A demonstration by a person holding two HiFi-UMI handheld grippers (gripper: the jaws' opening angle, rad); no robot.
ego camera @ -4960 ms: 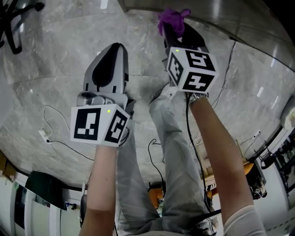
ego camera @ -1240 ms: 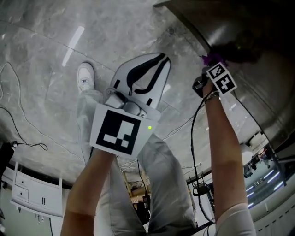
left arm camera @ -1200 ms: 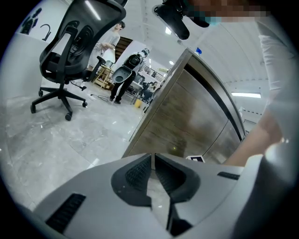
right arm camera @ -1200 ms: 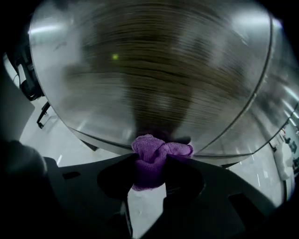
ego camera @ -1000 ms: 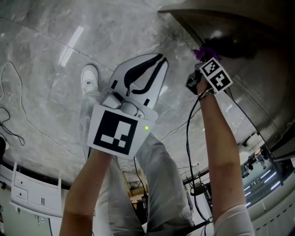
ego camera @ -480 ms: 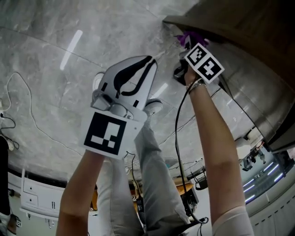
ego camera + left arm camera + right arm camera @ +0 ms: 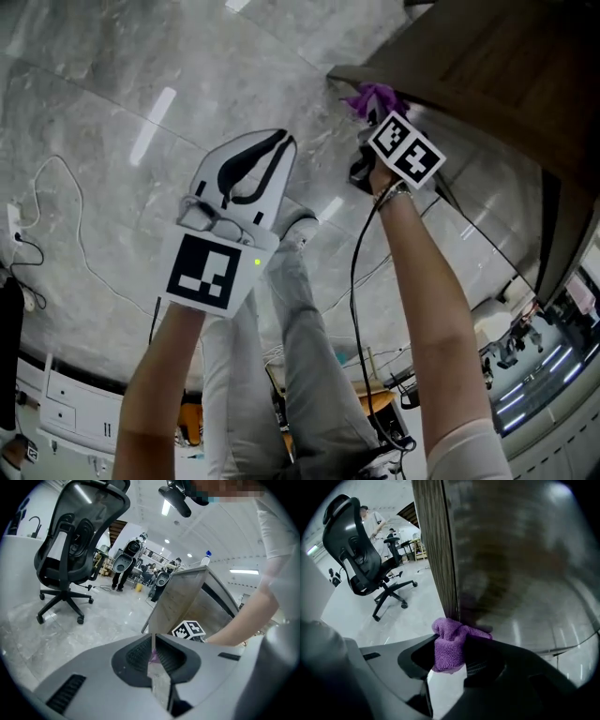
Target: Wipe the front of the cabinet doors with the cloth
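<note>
A purple cloth [image 7: 449,641] is bunched between the jaws of my right gripper [image 7: 451,654], which is shut on it. The cloth presses against the glossy cabinet door [image 7: 520,559] near its brown wooden left edge [image 7: 438,550]. In the head view the right gripper [image 7: 375,120] holds the cloth [image 7: 371,97] at the low corner of the cabinet [image 7: 487,66]. My left gripper [image 7: 246,167] hangs to the left over the floor, jaws shut with nothing between them. From the left gripper view its jaws [image 7: 153,641] point at the cabinet's end [image 7: 180,597].
A black office chair [image 7: 70,550] stands on the grey marble floor [image 7: 70,625] to the left. The same chair [image 7: 358,559] shows in the right gripper view. The person's legs [image 7: 281,337] are below the grippers. Cables [image 7: 66,234] trail across the floor.
The right gripper has carried the purple cloth up to the cabinet's lower corner and now presses it on the door. The left gripper stayed shut and drifted slightly left.
</note>
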